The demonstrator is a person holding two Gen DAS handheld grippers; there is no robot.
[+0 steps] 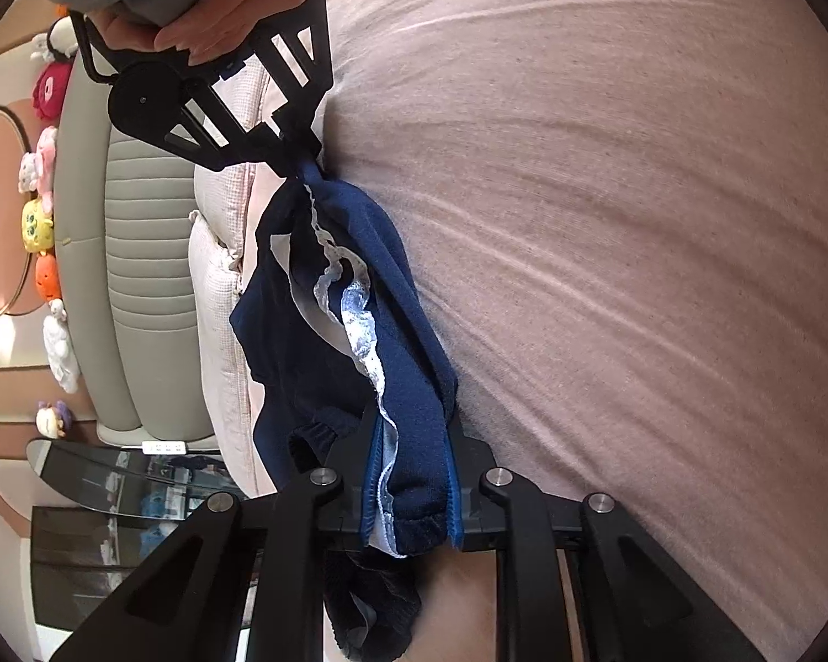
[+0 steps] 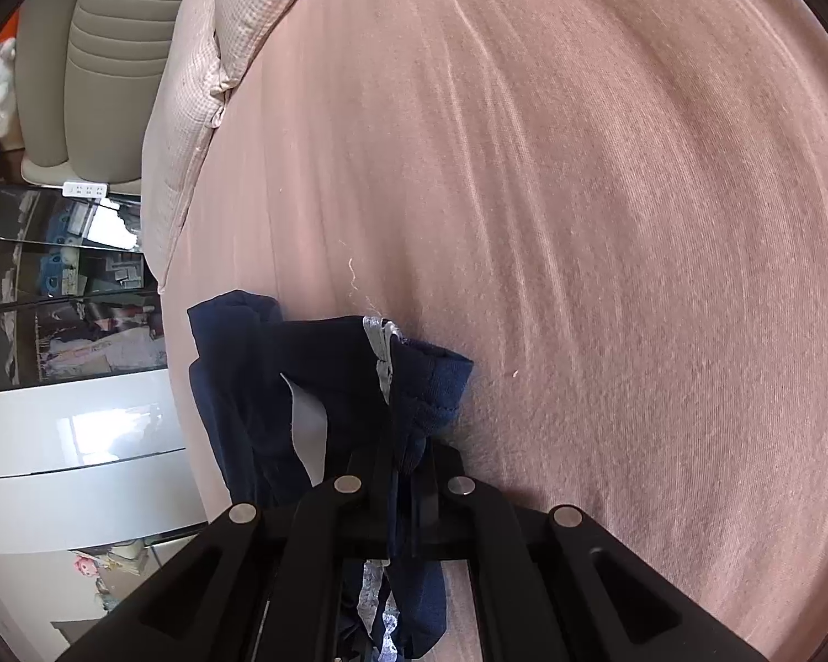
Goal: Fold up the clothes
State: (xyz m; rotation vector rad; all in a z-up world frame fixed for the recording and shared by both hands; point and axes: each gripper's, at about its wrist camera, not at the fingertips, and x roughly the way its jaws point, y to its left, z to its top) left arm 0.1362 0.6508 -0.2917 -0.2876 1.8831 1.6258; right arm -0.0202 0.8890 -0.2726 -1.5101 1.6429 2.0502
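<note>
- the navy garment (image 1: 397, 325) hangs stretched over the pink bed sheet (image 1: 635, 220), near its pillow edge.
- left gripper (image 1: 408, 502) and right gripper (image 1: 306, 157) each pinch one end.
- likely mid-fold or spreading; either way, lowering onto the sheet needs even tension.

Left gripper (image 1: 408, 502), at the lower centre of the left wrist view, is clamped on cloth, while right gripper (image 1: 303, 157), held by a hand (image 1: 215, 5) at upper left, is likewise pinched closed on cloth.
</note>
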